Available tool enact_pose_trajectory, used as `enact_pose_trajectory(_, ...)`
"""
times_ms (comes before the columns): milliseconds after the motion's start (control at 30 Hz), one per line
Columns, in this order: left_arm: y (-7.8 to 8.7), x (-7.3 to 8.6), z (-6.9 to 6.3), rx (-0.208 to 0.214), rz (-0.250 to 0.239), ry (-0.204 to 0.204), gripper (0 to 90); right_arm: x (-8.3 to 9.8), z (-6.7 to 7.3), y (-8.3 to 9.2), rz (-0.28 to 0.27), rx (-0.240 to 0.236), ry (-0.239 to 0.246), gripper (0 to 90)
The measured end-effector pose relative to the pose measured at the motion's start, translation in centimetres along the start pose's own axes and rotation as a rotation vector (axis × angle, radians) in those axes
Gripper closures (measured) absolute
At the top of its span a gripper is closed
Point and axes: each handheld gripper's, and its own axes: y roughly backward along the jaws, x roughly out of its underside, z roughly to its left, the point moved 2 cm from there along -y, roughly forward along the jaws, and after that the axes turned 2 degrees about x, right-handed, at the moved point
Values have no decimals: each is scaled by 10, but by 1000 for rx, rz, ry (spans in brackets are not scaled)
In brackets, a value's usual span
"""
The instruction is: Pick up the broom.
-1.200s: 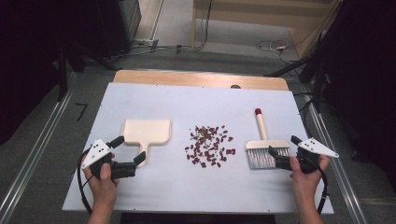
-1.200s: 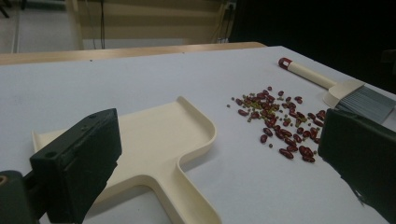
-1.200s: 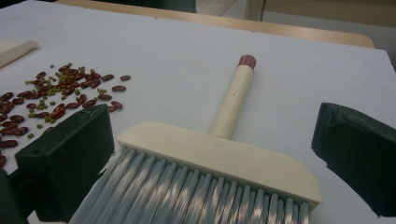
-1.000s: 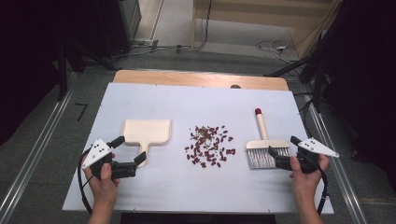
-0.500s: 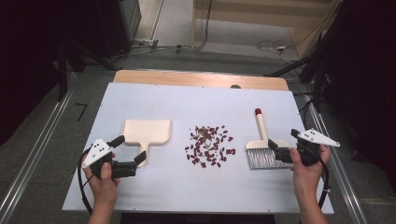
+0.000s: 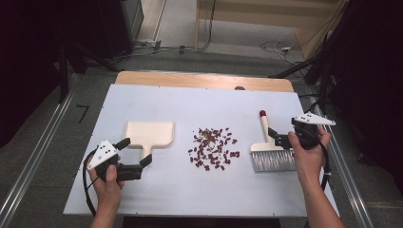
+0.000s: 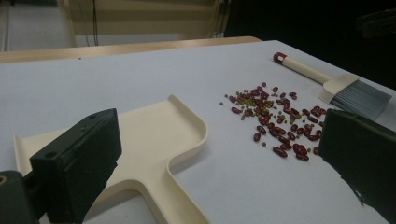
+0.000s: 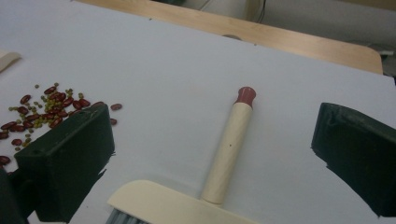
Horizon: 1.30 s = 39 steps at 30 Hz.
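Centrally, on the white table top (image 6: 190,102), lies a loose scatter of red kidney beans mixed with small green beans (image 6: 213,147), taken as the reference point for all items below. Item one: cream plastic dustpan (image 6: 148,134), flat on the table to the left of the beans and well apart from them, tray toward the far edge, short handle pointing back toward the person. Item two: hand brush (image 6: 270,151), to the right of the beans and near them, cream handle with a red end cap pointing away from the person, grey bristles toward the near edge (the nearest beans lie just short of the bristles). Item three: left gripper (image 6: 134,153), held in the person's left hand (image 6: 107,179), on the near-left side of the beans, just at the dustpan's handle; its two black jaws stand wide apart with nothing between them, and its own view looks across the dustpan tray toward the beans. Item four: right gripper (image 6: 274,135), held in the person's right hand (image 6: 306,151), to the right of the beans, at the brush where handle meets head; jaws spread wide, one on each side of the brush handle in its own view, neither touching it. Beyond the beans, a bare wooden strip (image 6: 204,80) edges the table's far side.
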Motion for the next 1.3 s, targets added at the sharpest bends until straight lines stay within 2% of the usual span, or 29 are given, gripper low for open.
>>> enact_pose_trajectory(67, -1, 0, -2, 5, 1, -1, 0, -5, -2, -6, 29, 2, -12, 0)
enact_pose_trajectory(167, -3, 0, -3, 11, 3, 3, 0, -12, -2, -18, 93, 35, -17, 0)
enact_pose_trajectory(233, -5, 0, -5, 16, 8, -1, 0, -16, -4, -28, 136, 54, -44, 37)
enact_pose_trajectory(267, -5, 0, -6, 18, 9, -2, 0, -16, -4, -28, 136, 54, -44, 37)
enact_pose_trajectory(367, -8, 0, -8, 28, 11, -8, 0, -19, -7, -42, 208, 100, -102, 217)
enact_pose_trajectory(400, -9, 0, -9, 30, 17, -10, 0, -19, -7, -42, 208, 100, -102, 217)
enact_pose_trajectory(433, -10, 0, -10, 33, 19, -11, 0, -18, -10, -50, 275, 119, -132, 287)
enact_pose_trajectory(467, -10, 0, -10, 35, 22, -13, 0, -18, -10, -50, 275, 119, -132, 287)
enact_pose_trajectory(500, -11, 0, -11, 36, 20, -13, 0, -18, -11, -53, 294, 125, -131, 323)
enact_pose_trajectory(567, -12, 0, -11, 42, 22, -16, 0, -18, -13, -59, 331, 107, -141, 387)
enact_pose_trajectory(600, -12, 0, -11, 43, 22, -20, 0, -19, -12, -62, 353, 91, -146, 425)
enact_pose_trajectory(633, -13, 0, -11, 44, 22, -20, 0, -20, -9, -67, 400, 77, -146, 435)
enact_pose_trajectory(667, -13, 0, -11, 46, 21, -17, 0, -20, -9, -67, 400, 77, -146, 435)
enact_pose_trajectory(700, -14, -1, -11, 47, 23, -17, 0, -20, -8, -69, 434, 78, -133, 457)
enact_pose_trajectory(733, -14, -1, -11, 47, 22, -16, 0, -18, -6, -76, 491, 85, -151, 477)
enact_pose_trajectory(800, -13, -1, -11, 47, 19, -19, 0, -18, -6, -77, 509, 101, -149, 491)
enact_pose_trajectory(867, -12, -1, -11, 47, 17, -19, 0, -15, -4, -82, 551, 134, -139, 494)
enact_pose_trajectory(933, -11, -2, -10, 42, 18, -21, 0, -10, 0, -87, 616, 136, -123, 489)
enact_pose_trajectory(1000, -11, -2, -9, 43, 15, -16, 0, -7, 2, -90, 653, 150, -114, 536)
enact_pose_trajectory(1033, -11, -2, -9, 42, 13, -15, 0, -5, 1, -90, 659, 163, -100, 558)
enact_pose_trajectory(1067, -11, -2, -9, 42, 14, -15, 0, -3, 1, -91, 665, 177, -124, 574)
enact_pose_trajectory(1133, -11, -2, -9, 41, 16, -20, 0, -1, 0, -93, 683, 197, -128, 632)
enact_pose_trajectory(1167, -11, -2, -9, 41, 15, -20, 0, -1, 0, -93, 683, 197, -128, 632)
enact_pose_trajectory(1233, -11, -2, -10, 41, 15, -22, 0, 2, 2, -98, 730, 186, -163, 670)
enact_pose_trajectory(1300, -11, -2, -10, 42, 15, -21, 0, 1, 2, -99, 747, 188, -168, 671)
